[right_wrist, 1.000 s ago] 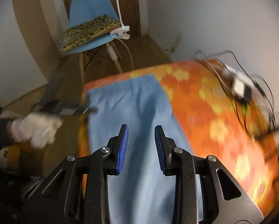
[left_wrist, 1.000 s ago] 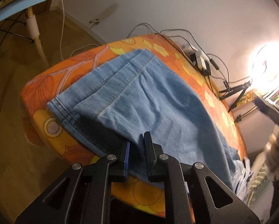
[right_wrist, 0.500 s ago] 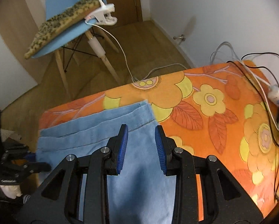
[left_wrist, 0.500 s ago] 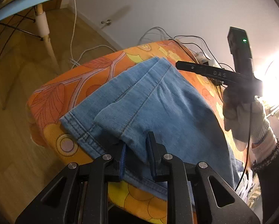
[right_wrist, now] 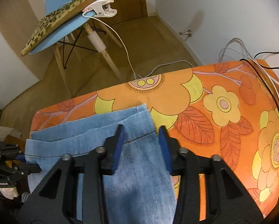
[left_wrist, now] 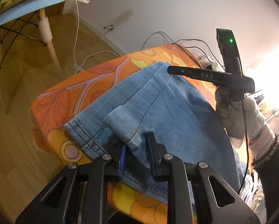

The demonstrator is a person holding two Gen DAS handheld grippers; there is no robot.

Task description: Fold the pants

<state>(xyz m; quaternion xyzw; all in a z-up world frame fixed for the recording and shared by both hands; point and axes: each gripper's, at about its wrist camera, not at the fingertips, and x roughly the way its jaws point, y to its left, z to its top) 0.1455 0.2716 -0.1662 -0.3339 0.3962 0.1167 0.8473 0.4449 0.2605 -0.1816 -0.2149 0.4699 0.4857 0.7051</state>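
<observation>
**Denim legs laid on a flowered desk, both grippers at the hems**

Wooden flooring [right_wrist: 148,43] and a white wall [right_wrist: 223,9] are seen behind an orange, flower-printed cloth covering the desk [right_wrist: 204,102]. A blue shell chair with wooden legs [right_wrist: 64,18] stands on the floor beyond the desk, and a leopard-print cushion [right_wrist: 55,18] is laid on its seat; a white clip lamp [right_wrist: 102,9] is clamped to the seat edge, its white cord trailing to the floor. Black and white cables [right_wrist: 266,71] are strewn along the wall side of the desk.

The light-blue denim pants [left_wrist: 167,112] are spread flat on the desk, the two legs stacked one on the other, with the hems lying near the desk's far edge. One hem corner is seen turned back on itself.

The black left gripper with blue pads [left_wrist: 137,153] is held at the near hem corner; its jaws stand slightly spread with the folded denim corner between them, and whether the pads press on the cloth cannot be told. They have just been opening a little.

The black right gripper [right_wrist: 141,143], carried by a hand in a white knit glove [left_wrist: 238,115], is lowered over the other hem corner. Its jaws are spread and have just been closing, with the denim edge between them and not yet pinched.
</observation>
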